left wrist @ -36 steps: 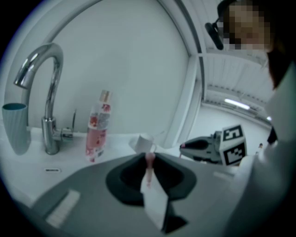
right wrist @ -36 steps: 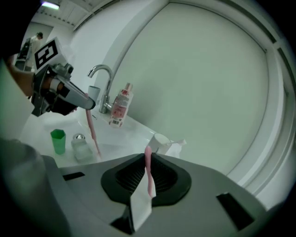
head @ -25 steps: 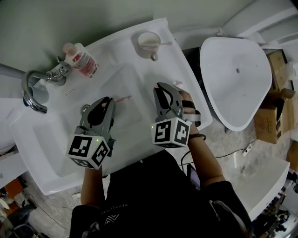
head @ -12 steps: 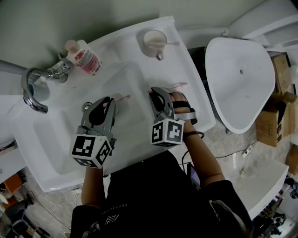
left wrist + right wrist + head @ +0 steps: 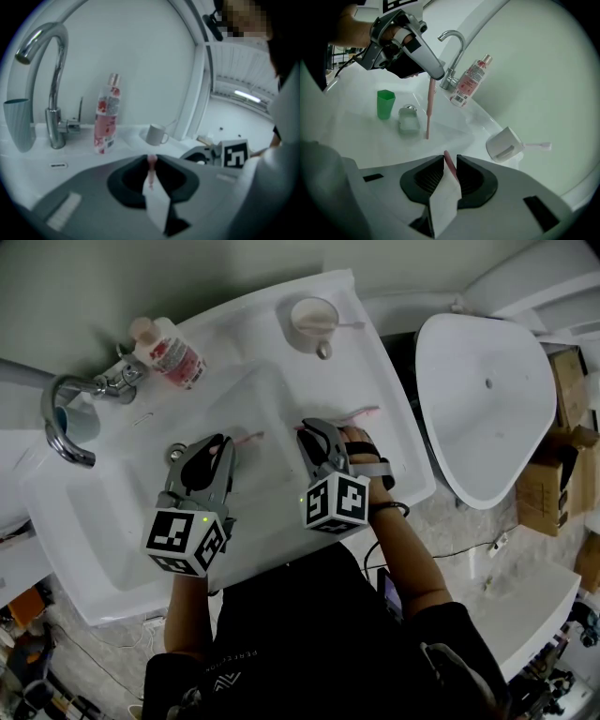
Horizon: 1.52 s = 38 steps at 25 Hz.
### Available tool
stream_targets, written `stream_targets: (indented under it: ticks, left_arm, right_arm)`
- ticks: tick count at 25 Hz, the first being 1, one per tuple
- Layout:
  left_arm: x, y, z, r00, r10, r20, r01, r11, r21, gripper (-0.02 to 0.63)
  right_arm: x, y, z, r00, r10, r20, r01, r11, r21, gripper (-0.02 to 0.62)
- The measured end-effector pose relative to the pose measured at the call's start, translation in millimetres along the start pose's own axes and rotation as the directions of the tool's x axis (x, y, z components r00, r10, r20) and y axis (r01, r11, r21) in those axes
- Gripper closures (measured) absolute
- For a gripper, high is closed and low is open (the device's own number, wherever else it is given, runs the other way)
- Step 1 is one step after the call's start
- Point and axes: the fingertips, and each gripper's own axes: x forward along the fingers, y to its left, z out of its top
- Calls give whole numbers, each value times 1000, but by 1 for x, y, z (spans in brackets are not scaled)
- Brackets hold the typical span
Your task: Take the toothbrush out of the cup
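Washbasin (image 5: 112,549), white, under both grippers. Left gripper (image 5: 220,442) clamped on a pink toothbrush (image 5: 246,438) over the bowl. Right gripper (image 5: 314,427): jaws have just been opening and stand parted, a second pink toothbrush (image 5: 364,412) loose between them, near the right rim. Cup (image 5: 312,320) on the back rim; a third toothbrush (image 5: 349,325) pokes from it.

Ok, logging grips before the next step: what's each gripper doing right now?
Left gripper: closed on a pink plastic toothbrush.
Right gripper: jaws have just been opening, second pink toothbrush loose between them.
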Motion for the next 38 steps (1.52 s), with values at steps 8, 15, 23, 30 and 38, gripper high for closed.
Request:
stream_targets:
  ticks: [8, 15, 23, 30, 38]
  left_arm:
    - [-4, 0, 1, 1000, 6, 6, -6, 1000, 1, 551]
    - [-7, 0, 10, 999, 19, 35, -19, 1000, -3, 551]
    - [-6, 0, 23, 997, 28, 67, -29, 1000, 3, 551]
    - [-1, -2, 37, 995, 32, 95, -34, 999, 16, 551]
    - [5, 1, 48, 991, 51, 125, -53, 999, 12, 551]
  right_arm:
    - [-8, 0, 9, 997, 56, 57, -63, 990, 130, 489]
    - [-22, -37, 16, 991, -54, 119, 16, 953, 304, 495]
    - [-32, -84, 14, 974, -161, 162, 59, 863, 502, 497]
    - [-34, -120, 9, 955, -255, 148, 109, 772, 626, 494]
    - [-22, -153, 6, 939, -314, 138, 125, 689, 714, 494]
